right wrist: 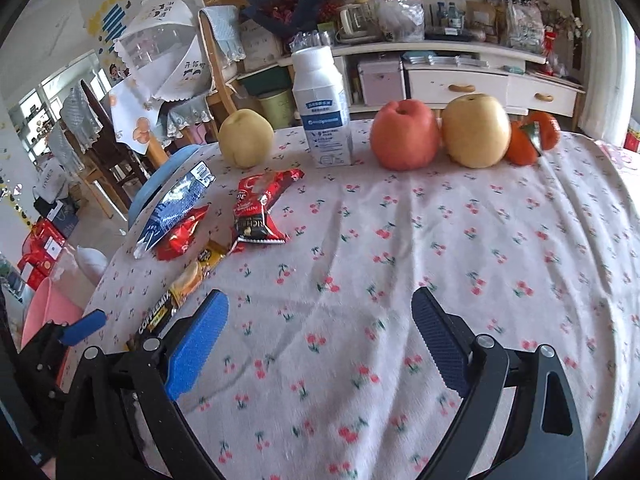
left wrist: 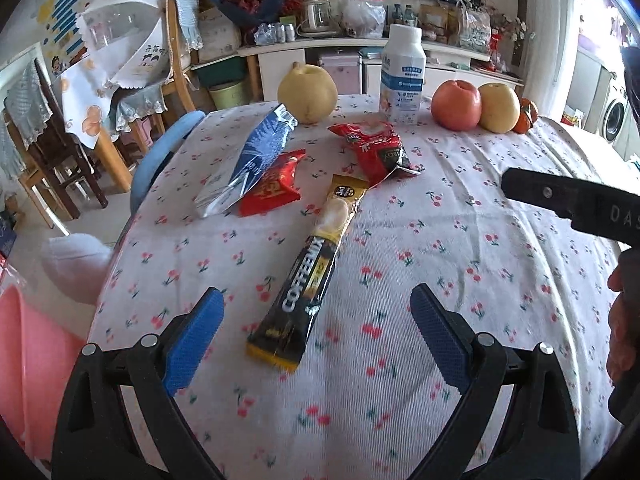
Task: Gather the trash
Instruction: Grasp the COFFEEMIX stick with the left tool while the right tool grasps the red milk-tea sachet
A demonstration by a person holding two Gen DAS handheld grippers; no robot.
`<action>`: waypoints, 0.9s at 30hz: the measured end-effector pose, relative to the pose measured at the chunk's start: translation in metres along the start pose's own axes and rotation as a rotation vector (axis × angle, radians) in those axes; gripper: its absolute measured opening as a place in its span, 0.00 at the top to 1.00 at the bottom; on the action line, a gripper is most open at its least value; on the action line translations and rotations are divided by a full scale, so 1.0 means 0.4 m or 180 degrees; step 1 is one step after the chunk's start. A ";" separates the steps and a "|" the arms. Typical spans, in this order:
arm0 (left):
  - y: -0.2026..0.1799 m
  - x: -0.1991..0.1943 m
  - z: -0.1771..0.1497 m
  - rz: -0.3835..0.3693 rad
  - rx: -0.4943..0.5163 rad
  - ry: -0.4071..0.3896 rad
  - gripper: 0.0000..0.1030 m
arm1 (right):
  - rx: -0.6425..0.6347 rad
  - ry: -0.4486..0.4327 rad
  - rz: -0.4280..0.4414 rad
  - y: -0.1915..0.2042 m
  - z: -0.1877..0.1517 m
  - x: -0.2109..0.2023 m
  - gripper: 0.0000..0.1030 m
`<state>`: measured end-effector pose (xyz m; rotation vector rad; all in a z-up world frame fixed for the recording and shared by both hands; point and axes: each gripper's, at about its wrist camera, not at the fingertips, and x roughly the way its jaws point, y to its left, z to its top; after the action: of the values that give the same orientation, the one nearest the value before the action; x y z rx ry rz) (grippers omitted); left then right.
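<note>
1. Table (left wrist: 460, 240) under a white cloth printed with small red cherries, filling both views.
2. Left gripper (left wrist: 316, 320) hovering low over the cloth, blue-padded fingers (left wrist: 192, 340) spread wide apart, nothing between them but the near end of the coffee sachet below. Right gripper (right wrist: 320, 332) likewise gaping and empty, over bare cloth.
3. White milk carton (right wrist: 322, 112) upright at the far side, between the lone pear and the fruit row.
4. Red apple (right wrist: 404, 134) touching a yellow pear (right wrist: 476, 132), with an orange (right wrist: 524, 144) just beside that pear. A second pear (right wrist: 246, 138) apart on the left of the carton.
5. Blue foil bag (left wrist: 256, 160), emptied and flattened, near the table's left edge, overlapping a small red wrapper (left wrist: 276, 188).
6. Black-and-yellow coffee sachet (left wrist: 308, 272) marked COFFEEMIX, lying flat lengthwise, far end touching the red-and-black wrapper, near end between the left fingers' line of sight.
7. Red-and-black snack wrapper (left wrist: 380, 152), crumpled and torn open, in front of the carton.
8. Fingers of a hand (left wrist: 620, 320) at the right edge of the left view.
</note>
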<state>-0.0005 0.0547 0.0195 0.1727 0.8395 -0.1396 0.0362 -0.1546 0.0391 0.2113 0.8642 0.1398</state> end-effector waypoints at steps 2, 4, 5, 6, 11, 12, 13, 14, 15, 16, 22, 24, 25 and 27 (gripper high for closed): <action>0.001 0.011 0.010 0.0037 0.0008 -0.0013 0.08 | 0.0001 0.0036 0.0050 0.006 0.017 0.025 0.11; 0.005 0.027 0.018 0.0061 -0.0011 -0.0011 0.08 | -0.0013 0.0045 0.0111 0.016 0.036 0.046 0.11; 0.009 0.033 0.021 0.0065 -0.0012 0.0001 0.08 | -0.0028 0.0043 0.0130 0.021 0.044 0.055 0.11; 0.010 0.042 0.022 0.0083 0.0011 0.0030 0.08 | -0.0044 0.0043 0.0139 0.026 0.050 0.063 0.11; 0.020 0.076 0.026 0.0105 0.0059 0.0188 0.10 | -0.0129 0.0110 0.0206 0.057 0.075 0.121 0.11; 0.026 0.084 0.027 0.0103 0.0042 0.0222 0.12 | -0.0141 0.0117 0.0215 0.066 0.080 0.134 0.11; 0.031 0.089 0.027 0.0101 0.0031 0.0242 0.14 | -0.0141 0.0126 0.0226 0.073 0.086 0.145 0.11; 0.035 0.094 0.027 0.0094 0.0015 0.0261 0.15 | -0.0133 0.0133 0.0238 0.075 0.091 0.151 0.11; 0.039 0.095 0.028 0.0069 -0.0011 0.0260 0.16 | -0.0113 0.0139 0.0261 0.081 0.097 0.160 0.11; 0.042 0.099 0.031 0.0038 -0.0038 0.0270 0.17 | -0.0102 0.0135 0.0274 0.085 0.102 0.166 0.11; 0.043 0.110 0.042 -0.0139 -0.0113 0.0252 0.28 | -0.0069 0.0135 0.0291 0.103 0.127 0.204 0.14; 0.038 0.111 0.043 -0.0174 -0.0117 0.0243 0.32 | -0.0069 0.0175 0.0297 0.105 0.129 0.221 0.21; 0.036 0.111 0.044 -0.0188 -0.0113 0.0231 0.34 | -0.0079 0.0191 0.0278 0.107 0.129 0.228 0.23; 0.032 0.109 0.043 -0.0202 -0.0107 0.0217 0.38 | -0.0095 0.0212 0.0230 0.106 0.126 0.240 0.26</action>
<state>0.0432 0.0614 -0.0008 0.1199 0.9152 -0.1798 0.1350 -0.0998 0.0101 0.2108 0.9205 0.2281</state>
